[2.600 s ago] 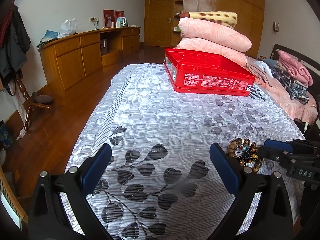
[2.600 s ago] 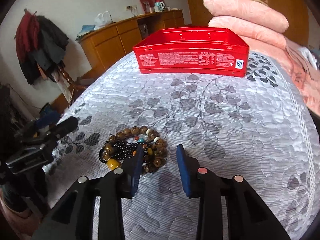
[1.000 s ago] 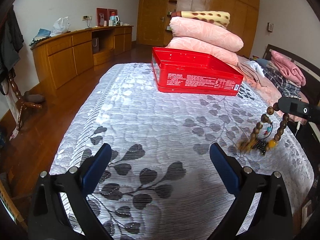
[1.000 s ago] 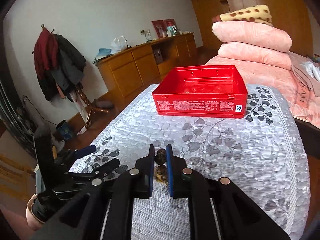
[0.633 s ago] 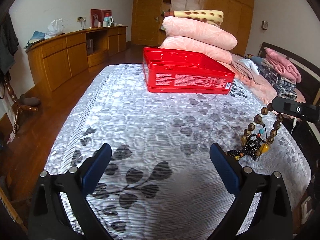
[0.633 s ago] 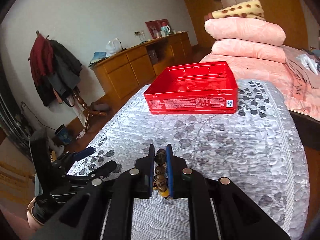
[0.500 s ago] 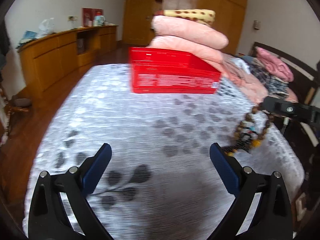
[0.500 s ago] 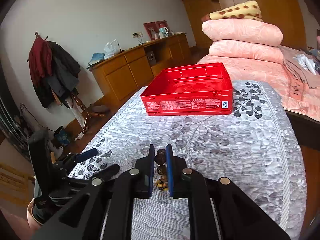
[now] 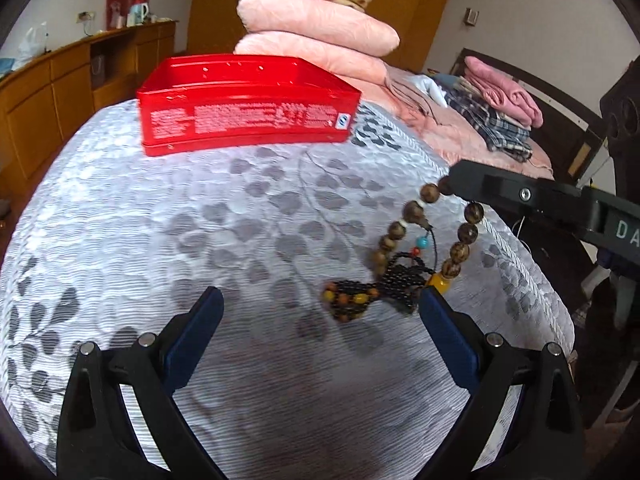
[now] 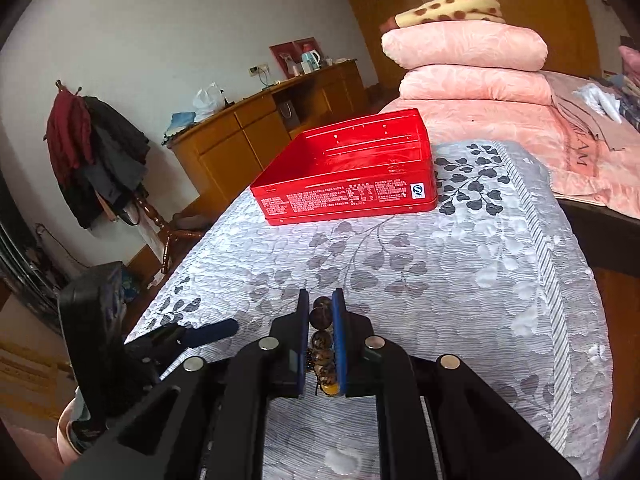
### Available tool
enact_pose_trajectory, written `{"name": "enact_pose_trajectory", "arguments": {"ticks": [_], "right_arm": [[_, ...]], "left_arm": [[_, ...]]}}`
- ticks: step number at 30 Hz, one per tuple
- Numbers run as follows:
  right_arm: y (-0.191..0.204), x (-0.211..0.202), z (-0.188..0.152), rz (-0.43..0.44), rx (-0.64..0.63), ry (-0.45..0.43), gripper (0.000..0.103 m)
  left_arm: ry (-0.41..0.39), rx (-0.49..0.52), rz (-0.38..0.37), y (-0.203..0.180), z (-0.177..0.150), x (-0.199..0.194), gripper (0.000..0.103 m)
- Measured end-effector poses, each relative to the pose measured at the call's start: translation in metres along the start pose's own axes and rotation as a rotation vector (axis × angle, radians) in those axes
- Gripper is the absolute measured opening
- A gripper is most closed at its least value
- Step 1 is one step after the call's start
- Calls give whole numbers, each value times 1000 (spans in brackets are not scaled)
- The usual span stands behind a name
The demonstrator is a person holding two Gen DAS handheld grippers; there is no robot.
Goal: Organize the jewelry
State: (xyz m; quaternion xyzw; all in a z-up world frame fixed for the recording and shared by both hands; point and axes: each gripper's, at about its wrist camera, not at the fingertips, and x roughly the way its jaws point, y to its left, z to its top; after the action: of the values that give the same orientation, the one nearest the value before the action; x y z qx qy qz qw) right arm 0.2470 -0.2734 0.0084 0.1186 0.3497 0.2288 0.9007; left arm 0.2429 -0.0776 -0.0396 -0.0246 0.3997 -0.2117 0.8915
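Observation:
A string of brown wooden beads (image 9: 404,252) with a black tassel and small coloured beads hangs above the grey leaf-patterned bedspread (image 9: 200,220). My right gripper (image 10: 321,306) is shut on the beads (image 10: 321,316), which show between its blue pads; in the left wrist view the right gripper (image 9: 456,186) comes in from the right edge. My left gripper (image 9: 318,312) stands open with nothing between its fingers, low over the bedspread, its right fingertip (image 9: 434,308) close to the hanging tassel. An open red tin box (image 9: 244,100) lies farther back on the bed, also seen as the red tin (image 10: 352,176).
Stacked pink quilts (image 9: 320,36) and folded clothes (image 9: 496,120) lie behind and right of the tin. A wooden sideboard (image 10: 260,132) runs along the wall left of the bed. A coat rack with dark clothes (image 10: 96,152) stands at the left. The bed's right edge (image 10: 560,240) drops to the floor.
My right gripper has carried the hanging beads forward toward the tin and slightly lower. The left gripper has swung right and come nearer the tin and the beads.

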Motion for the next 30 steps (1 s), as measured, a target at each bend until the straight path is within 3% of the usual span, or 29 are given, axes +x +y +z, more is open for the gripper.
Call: {"name": "enact_pose_trajectory", "arguments": {"ticks": [1,3,7,10,12,17,22,30], "right_arm": [[-1,1,0,2,1,2,11],[-4,3,-1,5,6,5,11],[-12,6,-4,-2,23,15,11],[-16,7,-5,-7,33,20,11],[-18,8,-6,-9,36,23,11],[-22,12,-8,-20,45,33,11],[-27,14,-9,-34,62,37,11],[-36,17,-12,-72,83,51,11]], "left_arm": [[5,1,0,0,0,1,91],[34,4,-10,-2,0,9,68],[44,-8,-23,-3,2,15,65],[48,4,-23,-5,3,16,47],[55,12,-49,-8,3,18,29],[44,19,-82,-12,3,18,18],[21,16,-99,-12,2,13,18],[-67,-77,-84,14,8,-18,17]]}}
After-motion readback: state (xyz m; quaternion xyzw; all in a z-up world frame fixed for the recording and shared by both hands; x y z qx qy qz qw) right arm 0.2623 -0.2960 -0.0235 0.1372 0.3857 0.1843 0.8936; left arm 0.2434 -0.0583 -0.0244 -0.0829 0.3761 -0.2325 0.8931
